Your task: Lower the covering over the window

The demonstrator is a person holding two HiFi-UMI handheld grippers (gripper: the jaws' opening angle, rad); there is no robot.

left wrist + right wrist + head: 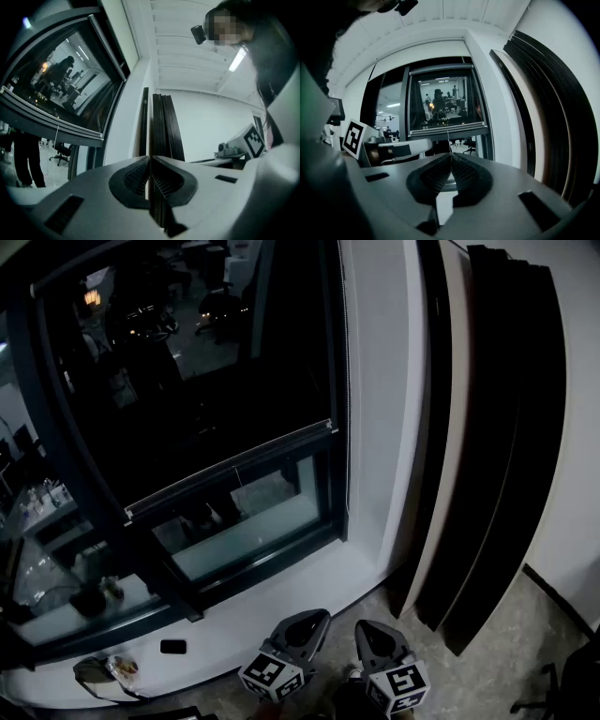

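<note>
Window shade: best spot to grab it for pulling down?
Probably the bottom rail near its middle, beside the thin pull cord, approached from the room side. It is the one rigid level edge; the cord looks too fine.

Several tall dark panels (497, 446) lean upright against the white wall (583, 427) at the right, their lower ends on the speckled floor (487, 662). On the white ledge (281, 610) lie a small flat black object (173, 646) and, near it to the left, a crumpled bundle (105, 671) too dim to name. A strip light (238, 58) glows on the ribbed ceiling (187, 47).
</note>
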